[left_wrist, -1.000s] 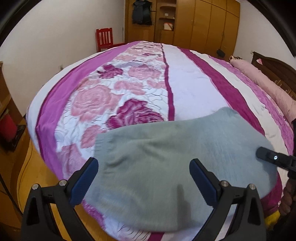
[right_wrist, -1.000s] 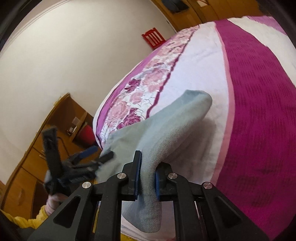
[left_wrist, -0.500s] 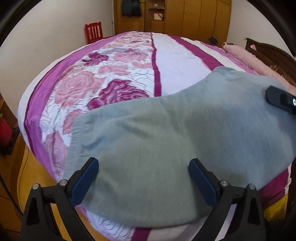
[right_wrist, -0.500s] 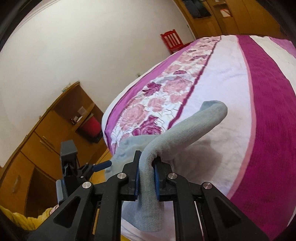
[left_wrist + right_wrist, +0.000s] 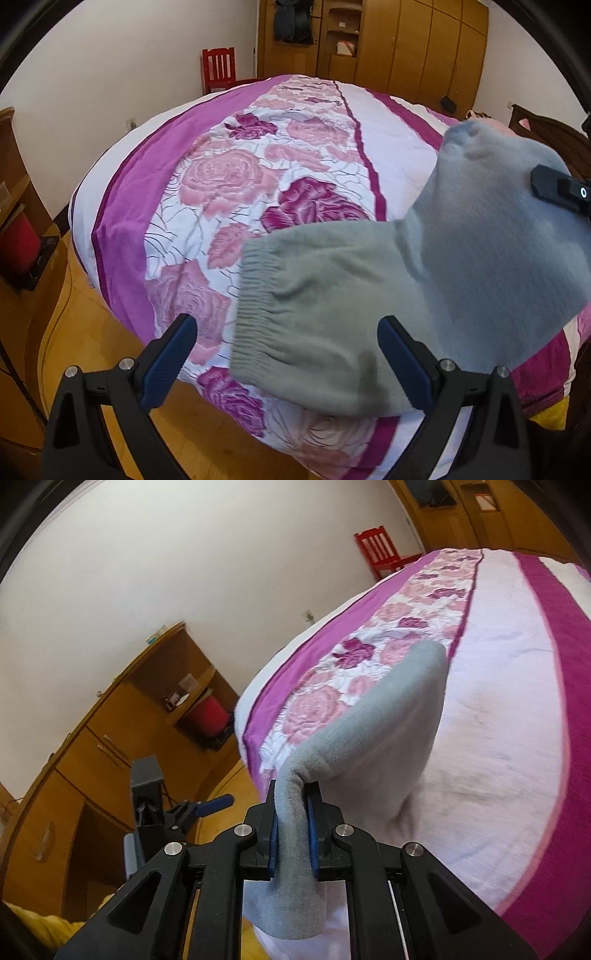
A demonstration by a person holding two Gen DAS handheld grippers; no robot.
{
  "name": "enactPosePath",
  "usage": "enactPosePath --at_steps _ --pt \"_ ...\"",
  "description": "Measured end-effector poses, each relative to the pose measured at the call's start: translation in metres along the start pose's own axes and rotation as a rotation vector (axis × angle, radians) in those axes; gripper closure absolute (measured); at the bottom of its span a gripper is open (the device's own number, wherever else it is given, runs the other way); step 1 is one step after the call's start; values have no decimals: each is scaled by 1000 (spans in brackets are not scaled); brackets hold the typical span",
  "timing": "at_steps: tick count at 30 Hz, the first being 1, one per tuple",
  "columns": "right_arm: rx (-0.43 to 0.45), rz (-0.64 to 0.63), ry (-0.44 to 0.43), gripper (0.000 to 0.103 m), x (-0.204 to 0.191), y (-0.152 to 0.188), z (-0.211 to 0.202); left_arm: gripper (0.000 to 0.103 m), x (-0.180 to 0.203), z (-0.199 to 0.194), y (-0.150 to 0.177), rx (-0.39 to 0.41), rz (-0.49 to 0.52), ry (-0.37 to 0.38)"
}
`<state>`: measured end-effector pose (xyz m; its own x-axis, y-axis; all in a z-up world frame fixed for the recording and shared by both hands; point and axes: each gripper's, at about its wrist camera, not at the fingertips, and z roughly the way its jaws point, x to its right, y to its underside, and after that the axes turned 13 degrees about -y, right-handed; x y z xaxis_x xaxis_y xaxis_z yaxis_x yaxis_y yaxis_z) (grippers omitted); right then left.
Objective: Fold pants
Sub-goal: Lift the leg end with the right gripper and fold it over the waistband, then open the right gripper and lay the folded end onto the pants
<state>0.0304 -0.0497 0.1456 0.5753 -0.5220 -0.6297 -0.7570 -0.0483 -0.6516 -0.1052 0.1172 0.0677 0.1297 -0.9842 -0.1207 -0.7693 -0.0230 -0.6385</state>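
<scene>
Here: right gripper (image 5: 291,834) jaws pinch pants (image 5: 369,723) | left gripper (image 5: 286,362) jaws spread | pants' far end hidden

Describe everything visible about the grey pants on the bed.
The pants are soft, fuzzy grey-green knit with a ribbed band at one end. One part is pinched between the shut right gripper and lifted off the bed; the ribbed end lies near the bed's edge, between the fingers of the open left gripper, which do not pinch it.

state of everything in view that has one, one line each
grey pants: lifted at one end, ribbed end lying on the bed
right gripper: shut on the grey pants
left gripper: open, holding nothing
bed cover: spread flat over the bed
wardrobe doors: closed
</scene>
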Motion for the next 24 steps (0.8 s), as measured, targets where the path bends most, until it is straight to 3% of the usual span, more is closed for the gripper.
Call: enactPosePath --at_steps 12,24 --pt "-149 -3 -41 90 -15 -6 80 3 -28 11 7 -21 -69 -1" --pt "-254 68 -26 90 5 4 152 3 -71 20 25 -49 -157 -50"
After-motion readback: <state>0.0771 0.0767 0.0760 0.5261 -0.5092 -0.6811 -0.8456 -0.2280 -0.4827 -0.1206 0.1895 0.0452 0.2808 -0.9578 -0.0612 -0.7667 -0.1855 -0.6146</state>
